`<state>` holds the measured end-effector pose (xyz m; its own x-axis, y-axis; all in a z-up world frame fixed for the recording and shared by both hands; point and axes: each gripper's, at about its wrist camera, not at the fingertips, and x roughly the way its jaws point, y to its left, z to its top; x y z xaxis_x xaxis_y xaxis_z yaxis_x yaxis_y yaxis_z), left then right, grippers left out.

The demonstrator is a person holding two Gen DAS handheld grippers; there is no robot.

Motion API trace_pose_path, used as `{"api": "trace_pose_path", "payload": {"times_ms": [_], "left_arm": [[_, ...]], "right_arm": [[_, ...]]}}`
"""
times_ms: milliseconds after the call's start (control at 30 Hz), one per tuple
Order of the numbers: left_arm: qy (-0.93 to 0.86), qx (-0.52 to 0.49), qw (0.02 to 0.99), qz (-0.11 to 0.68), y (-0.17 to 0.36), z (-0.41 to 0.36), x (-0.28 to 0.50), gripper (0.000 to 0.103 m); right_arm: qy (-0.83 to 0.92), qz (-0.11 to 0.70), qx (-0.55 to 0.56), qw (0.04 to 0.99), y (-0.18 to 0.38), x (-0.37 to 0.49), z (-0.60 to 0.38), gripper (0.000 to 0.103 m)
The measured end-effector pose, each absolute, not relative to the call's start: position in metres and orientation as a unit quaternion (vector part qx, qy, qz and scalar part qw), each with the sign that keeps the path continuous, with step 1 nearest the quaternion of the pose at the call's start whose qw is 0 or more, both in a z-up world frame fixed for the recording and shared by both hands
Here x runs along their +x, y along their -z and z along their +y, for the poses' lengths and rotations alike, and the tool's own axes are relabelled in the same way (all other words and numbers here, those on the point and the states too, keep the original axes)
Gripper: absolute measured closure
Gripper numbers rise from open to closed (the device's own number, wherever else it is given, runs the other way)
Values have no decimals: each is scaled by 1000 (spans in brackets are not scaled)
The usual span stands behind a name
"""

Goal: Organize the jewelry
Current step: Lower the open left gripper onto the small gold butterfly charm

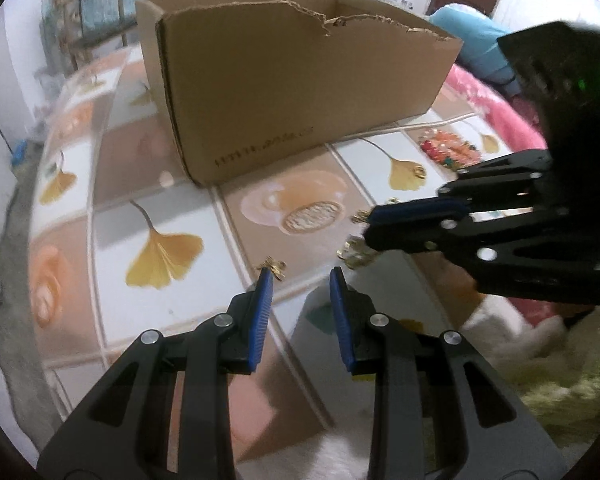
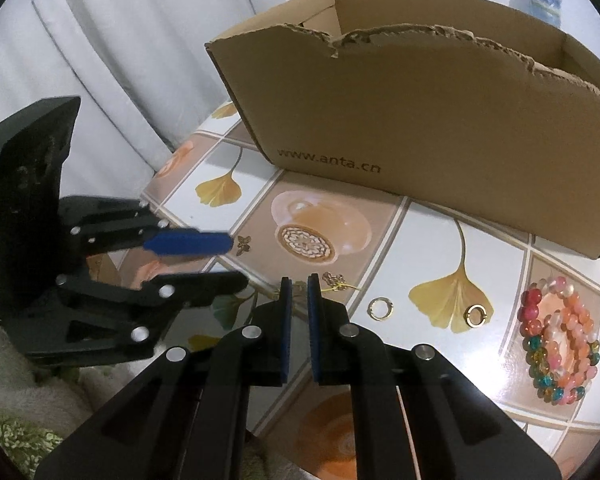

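Note:
My left gripper (image 1: 300, 274) hovers open over the tiled tabletop, nothing between its blue pads. A small gold butterfly charm (image 1: 272, 268) lies right at its left fingertip, also seen as the charm (image 2: 243, 244) just past the left gripper (image 2: 236, 262). My right gripper (image 2: 300, 284) is shut, with a thin gold trinket (image 2: 336, 282) at its tips. Bits of that trinket (image 1: 356, 254) stick out around the right gripper (image 1: 370, 228). Two gold rings (image 2: 381, 309) (image 2: 477, 315) and a pile of bead bracelets (image 2: 556, 344) lie to the right. An open cardboard box (image 2: 440, 128) stands behind.
The table (image 1: 172, 184) wears a glossy cloth with ginkgo leaves and its edge curves close on the left. A white cord (image 1: 420, 126) runs beside the box (image 1: 292, 92). Pink fabric (image 1: 496, 108) lies far right, and a fluffy green-white textile (image 2: 16, 436) sits below the table edge.

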<state>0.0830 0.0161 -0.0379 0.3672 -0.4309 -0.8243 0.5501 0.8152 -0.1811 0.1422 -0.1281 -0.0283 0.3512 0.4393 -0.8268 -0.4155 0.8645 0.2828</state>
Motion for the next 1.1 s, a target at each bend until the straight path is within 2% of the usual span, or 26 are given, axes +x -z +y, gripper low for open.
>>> {"api": "trace_pose_path", "payload": {"times_ms": [267, 633, 1100], "left_arm": [[290, 85, 843, 446, 36, 12, 93, 75], [307, 16, 820, 483, 41, 24, 97, 75], [246, 21, 829, 502, 40, 15, 102, 75]], "right_arm": [[-264, 507, 19, 821, 29, 141, -127, 95], [-256, 510, 29, 820, 30, 142, -134, 95], [-251, 504, 36, 826, 31, 144, -133, 95]]}}
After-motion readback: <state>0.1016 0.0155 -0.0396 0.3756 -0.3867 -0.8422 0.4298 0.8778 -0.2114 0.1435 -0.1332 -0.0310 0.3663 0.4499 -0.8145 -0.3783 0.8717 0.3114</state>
